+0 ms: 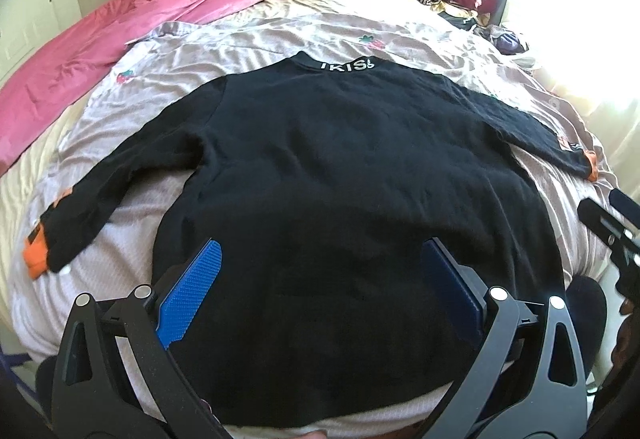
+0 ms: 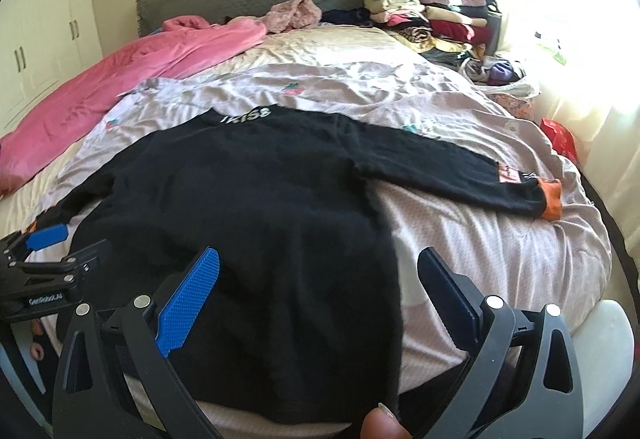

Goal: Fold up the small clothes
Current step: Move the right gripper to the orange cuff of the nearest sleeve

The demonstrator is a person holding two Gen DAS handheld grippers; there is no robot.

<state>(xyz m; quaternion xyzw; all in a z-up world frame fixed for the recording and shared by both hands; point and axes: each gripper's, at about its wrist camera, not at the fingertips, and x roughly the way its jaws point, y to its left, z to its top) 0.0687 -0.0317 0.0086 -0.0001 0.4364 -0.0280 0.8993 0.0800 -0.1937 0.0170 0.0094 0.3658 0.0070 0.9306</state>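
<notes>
black sweater flat on bed (hem cut off below tongs)

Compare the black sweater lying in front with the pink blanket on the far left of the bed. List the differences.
The black sweater is spread flat with both sleeves out; the pink blanket lies bunched and wrinkled. The sweater lies near the grippers at the bed's foot; the blanket runs along the far left side toward the headboard. The sweater has white lettering at the collar and orange cuffs; the blanket is plain pink. Both lie unfolded on the bed.
</notes>
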